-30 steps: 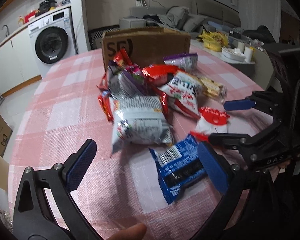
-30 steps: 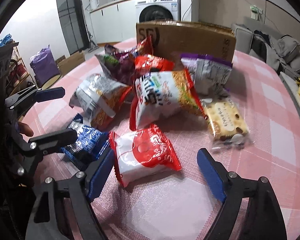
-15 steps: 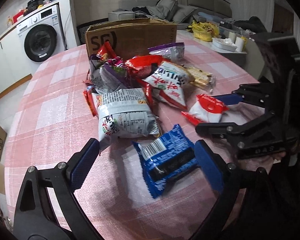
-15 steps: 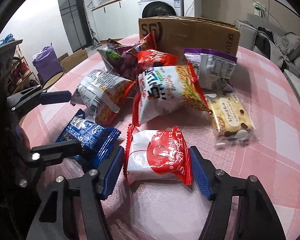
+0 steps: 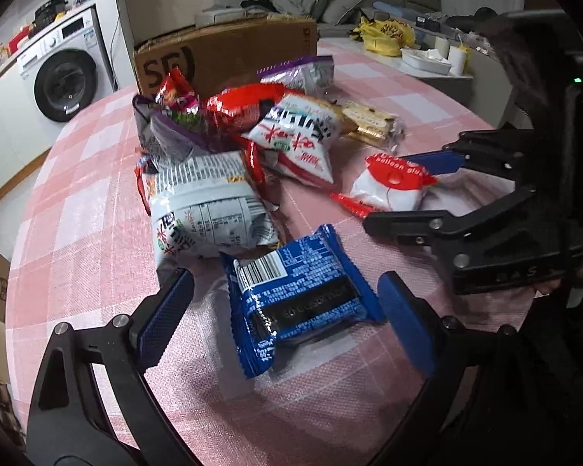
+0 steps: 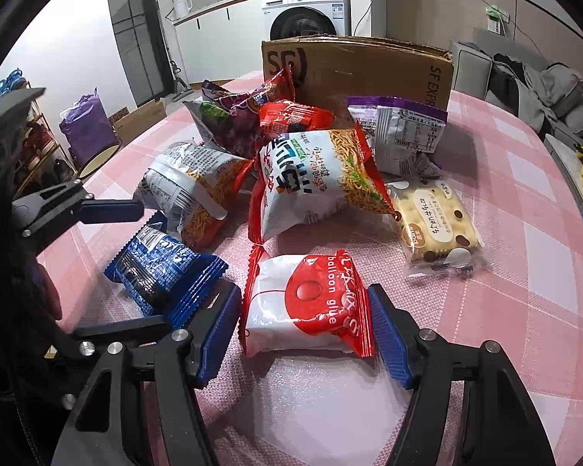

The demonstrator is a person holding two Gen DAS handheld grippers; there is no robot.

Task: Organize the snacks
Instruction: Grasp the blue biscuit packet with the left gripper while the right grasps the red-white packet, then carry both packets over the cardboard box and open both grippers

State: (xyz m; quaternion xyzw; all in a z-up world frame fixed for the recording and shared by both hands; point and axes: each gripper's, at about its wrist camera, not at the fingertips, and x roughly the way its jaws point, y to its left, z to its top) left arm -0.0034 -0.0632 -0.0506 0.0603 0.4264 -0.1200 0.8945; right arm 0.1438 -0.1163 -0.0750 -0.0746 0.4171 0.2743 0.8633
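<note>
A pile of snack packets lies on a pink checked table (image 5: 81, 233) before a brown cardboard box (image 5: 229, 54). My left gripper (image 5: 287, 310) is open, its blue pads on either side of a blue packet (image 5: 299, 295), the right pad near its edge. My right gripper (image 6: 305, 330) has its pads against both sides of a red and white "balloon glue" packet (image 6: 307, 303) that rests on the table. That packet also shows in the left wrist view (image 5: 388, 190), and the blue packet in the right wrist view (image 6: 163, 268).
Behind lie noodle packets (image 6: 315, 178), a silver one (image 5: 206, 206), a purple-edged packet (image 6: 400, 132), a biscuit pack (image 6: 435, 225) and red and purple bags (image 6: 245, 116). A washing machine (image 5: 66, 77) and a sofa (image 5: 330, 0) stand beyond the table.
Both grippers have moved forward and down. The right jaws have narrowed onto the red and white packet. The left pads now flank the blue packet.
</note>
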